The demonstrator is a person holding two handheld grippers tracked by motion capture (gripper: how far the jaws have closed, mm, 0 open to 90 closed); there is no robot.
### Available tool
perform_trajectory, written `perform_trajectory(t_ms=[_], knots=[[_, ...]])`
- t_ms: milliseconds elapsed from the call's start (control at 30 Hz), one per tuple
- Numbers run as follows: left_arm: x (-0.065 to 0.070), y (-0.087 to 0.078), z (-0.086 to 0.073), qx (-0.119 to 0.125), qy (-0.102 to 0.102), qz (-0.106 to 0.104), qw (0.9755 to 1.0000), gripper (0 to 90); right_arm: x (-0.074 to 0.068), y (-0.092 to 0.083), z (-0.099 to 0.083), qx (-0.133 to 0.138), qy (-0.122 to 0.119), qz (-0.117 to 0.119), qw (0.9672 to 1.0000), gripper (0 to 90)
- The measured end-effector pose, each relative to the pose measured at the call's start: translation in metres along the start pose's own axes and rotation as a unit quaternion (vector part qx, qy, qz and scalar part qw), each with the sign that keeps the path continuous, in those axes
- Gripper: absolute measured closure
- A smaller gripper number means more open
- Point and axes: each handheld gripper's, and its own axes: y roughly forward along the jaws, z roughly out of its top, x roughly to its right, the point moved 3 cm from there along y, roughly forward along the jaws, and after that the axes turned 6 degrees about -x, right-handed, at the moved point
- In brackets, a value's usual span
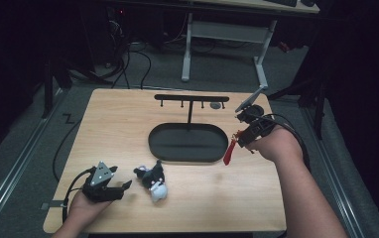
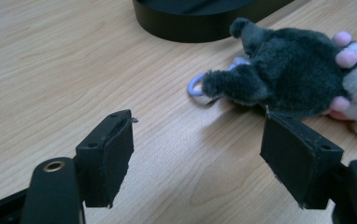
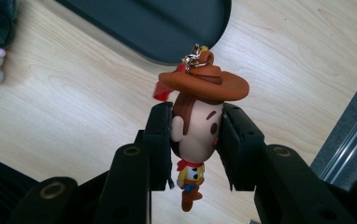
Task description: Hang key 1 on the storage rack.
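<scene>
Two charms, 1 rack w/ hooks, upper centre. R gripper clamped on cowboy charm by the head, ring up, likely for hooking; right of tray. L gripper wide open, empty, resting by plush, lower centre.

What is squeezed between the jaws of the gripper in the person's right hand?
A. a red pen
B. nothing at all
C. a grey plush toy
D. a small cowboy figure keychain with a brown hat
D: in the right gripper view, the right gripper has its two black pads pressed on the head of the cowboy figure keychain, whose brown hat and metal ring stick out above them.
</scene>
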Motion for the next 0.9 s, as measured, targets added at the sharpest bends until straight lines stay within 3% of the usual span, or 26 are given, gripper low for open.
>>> perform_trajectory(t_ms=[200,333,600,900], knots=[[-0.006,-0.004,-0.005,-0.001,-0.014,0.006,0.9999,26.1,0.004,-0.001,0.010,0.001,-0.007,0.001,1.0000,66.5],[-0.004,-0.005,-0.006,-0.002,-0.012,0.007,0.9999,26.1,0.005,-0.003,0.018,0.013,-0.003,0.004,0.9999,66.5],[-0.003,-0.005,-0.005,0.001,-0.010,0.003,0.9999,26.2,0.005,0.006,0.033,0.011,0.004,0.011,0.9999,66.5],[-0.003,-0.002,-0.002,0.001,-0.007,0.002,1.0000,26.3,0.006,0.006,0.053,0.015,0.005,-0.004,0.9999,66.5]])
